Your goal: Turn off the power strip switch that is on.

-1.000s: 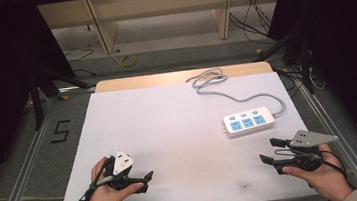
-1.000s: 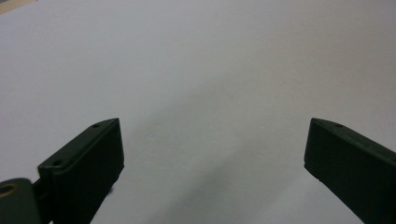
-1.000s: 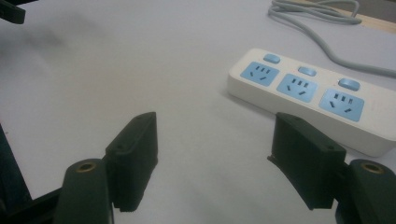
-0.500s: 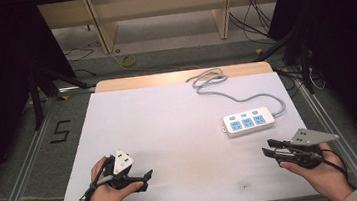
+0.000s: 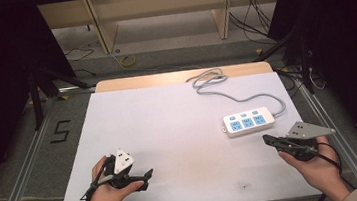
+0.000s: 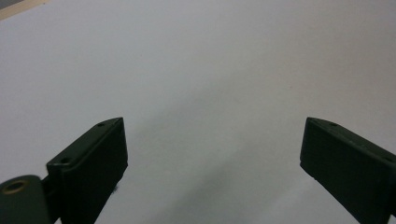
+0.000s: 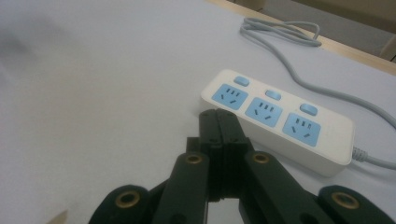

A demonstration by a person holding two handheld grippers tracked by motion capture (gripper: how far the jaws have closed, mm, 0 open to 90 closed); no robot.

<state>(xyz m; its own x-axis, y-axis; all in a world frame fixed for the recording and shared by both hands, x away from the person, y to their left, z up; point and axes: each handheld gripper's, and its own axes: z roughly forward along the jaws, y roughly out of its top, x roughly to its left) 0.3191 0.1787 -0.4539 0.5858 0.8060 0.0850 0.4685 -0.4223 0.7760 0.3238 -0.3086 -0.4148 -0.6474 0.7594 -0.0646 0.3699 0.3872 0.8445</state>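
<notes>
A white power strip (image 5: 248, 121) with three blue sockets lies on the right of the white table (image 5: 168, 116). Its grey cable (image 5: 215, 84) curls toward the back edge. My right gripper (image 5: 267, 139) is held low just in front of the strip, pointing left. In the right gripper view the right gripper (image 7: 217, 115) has its jaws pressed together with nothing between them. They have just been closing, a little short of the power strip (image 7: 280, 114). My left gripper (image 5: 147, 179) rests at the front left. In the left gripper view, the left gripper (image 6: 212, 154) stands wide open over bare table.
A wooden strip (image 5: 164, 78) runs along the table's back edge. A small dark speck (image 5: 245, 186) marks the sheet near the front right. Metal rails flank the table, and a "5" (image 5: 60, 131) is taped on the floor at the left.
The right gripper's jaws have gone from spread apart to pressed together, with nothing caught between them. The left hand and the power strip have stayed put.
</notes>
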